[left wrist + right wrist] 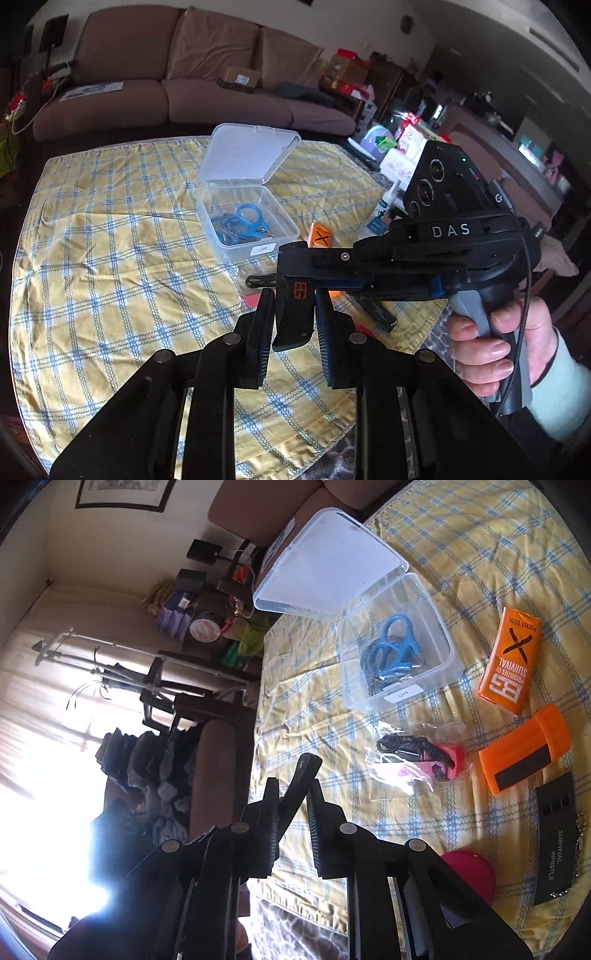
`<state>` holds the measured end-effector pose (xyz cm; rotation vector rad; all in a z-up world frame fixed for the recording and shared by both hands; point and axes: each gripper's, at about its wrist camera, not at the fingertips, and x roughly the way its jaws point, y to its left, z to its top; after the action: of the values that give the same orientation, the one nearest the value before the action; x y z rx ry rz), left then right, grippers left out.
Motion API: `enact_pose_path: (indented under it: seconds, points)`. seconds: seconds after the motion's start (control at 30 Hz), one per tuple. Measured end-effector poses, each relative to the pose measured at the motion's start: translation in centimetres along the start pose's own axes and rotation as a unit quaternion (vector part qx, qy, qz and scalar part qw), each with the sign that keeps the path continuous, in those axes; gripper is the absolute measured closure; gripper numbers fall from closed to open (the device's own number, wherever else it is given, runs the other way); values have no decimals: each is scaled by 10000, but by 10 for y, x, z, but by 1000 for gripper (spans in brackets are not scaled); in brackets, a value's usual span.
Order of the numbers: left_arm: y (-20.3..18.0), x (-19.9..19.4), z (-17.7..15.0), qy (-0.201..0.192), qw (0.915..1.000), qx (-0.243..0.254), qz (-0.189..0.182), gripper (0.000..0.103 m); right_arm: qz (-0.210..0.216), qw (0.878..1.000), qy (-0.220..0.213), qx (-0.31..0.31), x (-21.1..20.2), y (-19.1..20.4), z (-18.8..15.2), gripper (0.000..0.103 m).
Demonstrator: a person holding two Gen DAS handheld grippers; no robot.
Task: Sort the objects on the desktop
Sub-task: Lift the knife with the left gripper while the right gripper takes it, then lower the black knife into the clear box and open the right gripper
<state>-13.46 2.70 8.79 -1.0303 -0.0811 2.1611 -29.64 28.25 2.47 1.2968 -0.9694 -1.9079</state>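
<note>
My left gripper (pixel 293 317) is shut on a black folding knife (pixel 293 314) with an orange logo, held above the yellow checked cloth (pixel 122 258). My right gripper (pixel 295 275) comes in from the right and grips the knife's top end. In the right wrist view the right gripper (pixel 293 805) is shut on a thin black part of the knife (pixel 303 775). An open clear plastic box (pixel 243 218) holds blue ring-handled wire saws (pixel 240 221); it also shows in the right wrist view (pixel 399 653).
On the cloth lie an orange pocket guide (pixel 511 661), an orange case (pixel 524 747), a bagged red and black item (pixel 421 760), a black survival whistle (pixel 556 842) and a pink round thing (pixel 469 875). A brown sofa (pixel 192 74) stands behind the table.
</note>
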Motion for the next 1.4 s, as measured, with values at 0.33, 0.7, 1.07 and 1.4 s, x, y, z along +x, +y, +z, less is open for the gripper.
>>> enact_pose_path:
  seconds: [0.33,0.7,1.07,1.4]
  points:
    - [-9,20,2,-36,9997,-124,-193,81,-314,9991,-192,-214,-17,5,15,97]
    - [23,16,4,-73,9979,-642,-98,59,-1359,9864,-545,-748,-24,-3,96,97]
    - [26,18,7,-49,9979,-639,-88,59,-2274,9603,-273,-1590,16,-6,109,97]
    - [28,13,9,-99,9974,-699,-150,59,-2310,9566,-78,-1775,0,9,112,97]
